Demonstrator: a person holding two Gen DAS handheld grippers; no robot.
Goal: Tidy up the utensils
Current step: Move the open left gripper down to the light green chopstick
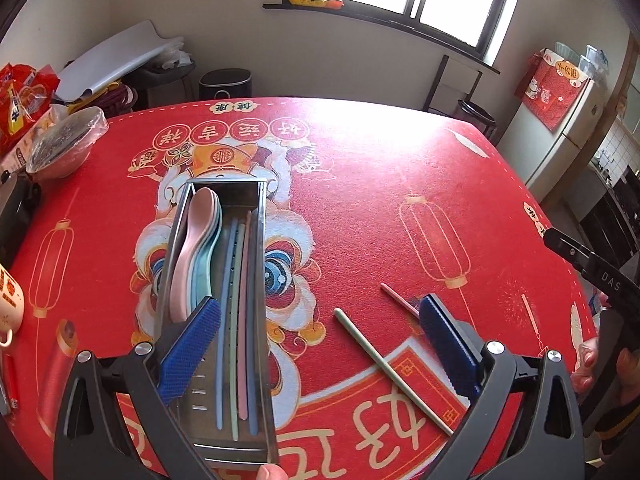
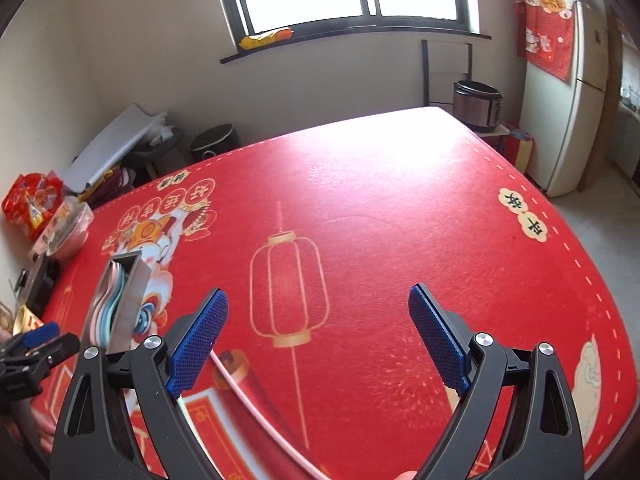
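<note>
Green chopstick point(image 1: 390, 368) and pink chopstick point(image 1: 400, 300) lie loose on the desk point(image 1: 360, 220) between the wide, empty left fingers point(image 1: 320, 344), slanting away leftward; the right fingers point(image 2: 318, 336), also wide, look nearer. Beyond, the steel holder point(image 1: 216, 240) keeps spoons and chopsticks.

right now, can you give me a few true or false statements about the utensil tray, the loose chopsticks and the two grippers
1. The rectangular metal tray holds stacked pastel spoons beside several chopsticks. True.
2. A pale green chopstick lies loose on the red printed tablecloth. True.
3. The left gripper is clamped on a spoon. False: its jaws stand wide open, holding nothing.
4. The right gripper is shut. False: its blue pads are far apart.
5. The thin pink chopstick lies inside the tray. False: it lies on the cloth.
</note>
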